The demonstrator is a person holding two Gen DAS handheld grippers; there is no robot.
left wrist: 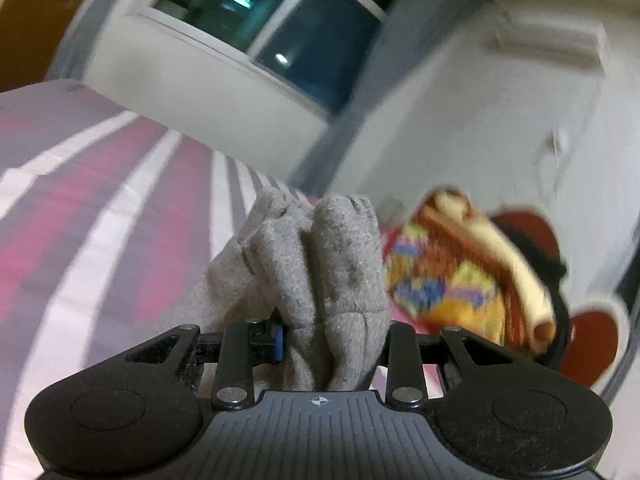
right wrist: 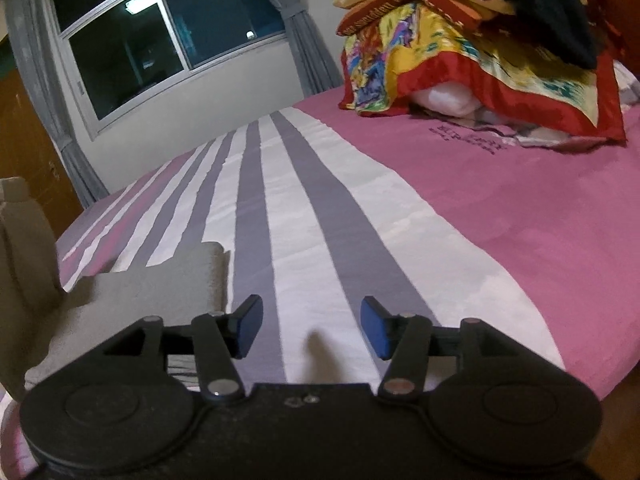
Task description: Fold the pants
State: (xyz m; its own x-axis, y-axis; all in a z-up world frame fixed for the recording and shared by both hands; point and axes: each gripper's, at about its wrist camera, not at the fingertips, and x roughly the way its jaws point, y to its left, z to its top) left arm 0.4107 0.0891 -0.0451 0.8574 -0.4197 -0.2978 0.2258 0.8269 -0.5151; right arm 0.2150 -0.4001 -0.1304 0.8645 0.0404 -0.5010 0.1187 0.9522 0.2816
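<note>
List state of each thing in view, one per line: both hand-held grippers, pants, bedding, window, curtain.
Left hand-held gripper: shut on the grey pants, bunched fabric between its fingers.
Right hand-held gripper: open, nothing between its fingers, above the striped bedsheet.
Grey pants: bunched, lifted at the held end; the rest lies on the bed.
Striped bedsheet: spread flat.
Pile of bedding: heaped at the far end.
Window: shut, dark outside.
Curtain: drawn aside.

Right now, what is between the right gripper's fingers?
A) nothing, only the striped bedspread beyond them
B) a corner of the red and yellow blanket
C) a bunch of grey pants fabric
A: the right gripper stands open over the striped bedspread, with the grey pants off to its left.
</note>
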